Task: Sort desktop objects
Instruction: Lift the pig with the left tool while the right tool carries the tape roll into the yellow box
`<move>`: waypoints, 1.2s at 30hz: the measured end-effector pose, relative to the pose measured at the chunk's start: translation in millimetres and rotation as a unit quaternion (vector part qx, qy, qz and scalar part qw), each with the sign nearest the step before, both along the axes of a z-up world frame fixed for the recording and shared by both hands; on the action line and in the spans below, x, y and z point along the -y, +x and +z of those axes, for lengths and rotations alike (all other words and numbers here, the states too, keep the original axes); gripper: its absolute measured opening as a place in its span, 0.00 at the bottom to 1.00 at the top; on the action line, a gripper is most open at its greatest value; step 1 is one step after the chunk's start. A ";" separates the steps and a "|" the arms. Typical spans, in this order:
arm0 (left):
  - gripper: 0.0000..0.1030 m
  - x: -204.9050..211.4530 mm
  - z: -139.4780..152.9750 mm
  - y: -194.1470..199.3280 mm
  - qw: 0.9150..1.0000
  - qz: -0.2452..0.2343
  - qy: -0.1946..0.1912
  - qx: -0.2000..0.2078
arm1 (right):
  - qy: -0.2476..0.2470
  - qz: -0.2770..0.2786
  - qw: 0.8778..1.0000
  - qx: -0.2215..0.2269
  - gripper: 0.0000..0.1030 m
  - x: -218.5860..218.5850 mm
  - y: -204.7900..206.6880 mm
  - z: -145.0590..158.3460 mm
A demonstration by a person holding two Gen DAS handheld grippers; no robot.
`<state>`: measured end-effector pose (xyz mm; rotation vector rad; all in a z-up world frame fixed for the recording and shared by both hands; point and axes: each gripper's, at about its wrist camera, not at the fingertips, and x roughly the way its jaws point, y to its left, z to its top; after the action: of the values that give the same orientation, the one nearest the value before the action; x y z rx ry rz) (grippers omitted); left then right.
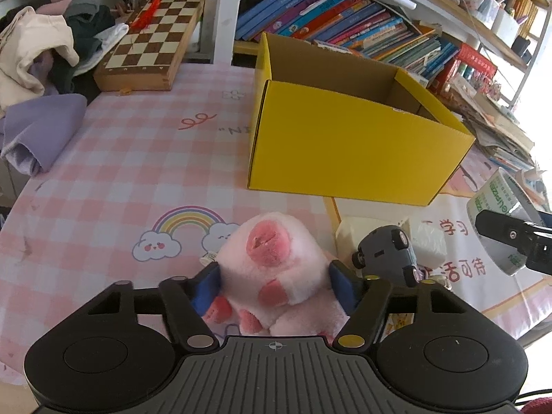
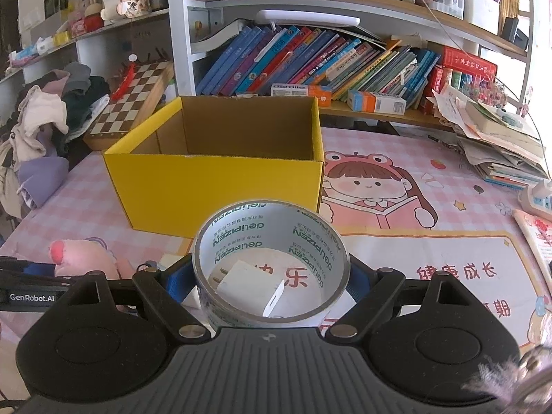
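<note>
My left gripper (image 1: 274,284) is shut on a pink plush pig (image 1: 272,269), low over the pink checked tablecloth. My right gripper (image 2: 270,281) is shut on a clear tape roll (image 2: 272,241), held in front of the open yellow cardboard box (image 2: 220,169). The box (image 1: 345,151) looks empty and stands just beyond both grippers. The tape roll (image 1: 496,207) and right gripper (image 1: 517,238) show at the right edge of the left wrist view. The pig (image 2: 86,258) shows at the left of the right wrist view. A grey toy car (image 1: 390,255) and a white plug (image 2: 241,279) lie on the table.
A wooden chessboard box (image 1: 148,48) and a pile of clothes (image 1: 38,55) sit at the back left. Shelves of books (image 2: 310,62) rise behind the box. Stacked papers (image 2: 500,145) and a power strip (image 2: 538,200) sit at the right.
</note>
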<state>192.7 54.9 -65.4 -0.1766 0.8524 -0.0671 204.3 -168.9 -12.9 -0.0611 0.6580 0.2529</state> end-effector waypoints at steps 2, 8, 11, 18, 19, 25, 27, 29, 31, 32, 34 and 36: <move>0.56 -1.6 2.2 -2.3 1.000 0.000 0.001 0.005 | 0.002 -0.001 1.000 0.002 0.83 -0.4 -0.6 0.7; 0.53 -10.6 20.2 -14.3 0.999 0.015 0.008 0.043 | 0.008 -0.005 1.000 0.005 0.83 -1.6 -2.8 3.4; 0.53 -13.3 31.5 -20.6 0.998 0.018 0.010 0.066 | 0.008 -0.003 1.000 0.006 0.83 -3.7 -3.6 4.1; 0.53 -14.8 49.7 -27.0 0.995 0.015 0.011 0.101 | 0.003 0.006 1.000 0.020 0.83 -8.2 -7.1 8.5; 0.53 -14.9 52.2 -27.8 0.994 0.014 0.012 0.106 | 0.001 0.007 1.000 0.023 0.83 -8.3 -7.0 9.5; 0.53 -11.0 64.7 -24.2 0.992 -0.001 0.020 0.125 | -0.008 0.016 0.999 0.041 0.83 -8.1 -2.5 16.3; 0.53 -8.8 68.5 -21.9 0.991 -0.008 0.023 0.129 | -0.011 0.021 0.998 0.049 0.83 -7.8 0.2 20.3; 0.53 -6.5 73.3 -18.5 0.990 -0.016 0.025 0.135 | -0.015 0.028 0.998 0.060 0.83 -7.9 3.3 25.2; 0.53 -4.2 78.3 -14.7 0.990 -0.023 0.026 0.140 | -0.020 0.038 0.996 0.074 0.83 -8.2 6.8 31.1; 0.53 -3.1 80.5 -12.7 0.989 -0.026 0.027 0.142 | -0.022 0.044 0.996 0.080 0.83 -8.4 8.9 34.3; 0.53 -1.2 84.7 -7.5 0.989 -0.031 0.027 0.145 | -0.026 0.056 0.994 0.091 0.83 -8.8 13.4 40.0; 0.53 0.8 89.2 -0.9 0.988 -0.036 0.028 0.149 | -0.031 0.069 0.992 0.101 0.83 -8.5 19.0 45.7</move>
<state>191.8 54.1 23.7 -0.0799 0.5614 -0.1331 223.3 -160.3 32.8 -0.1892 0.4609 0.3554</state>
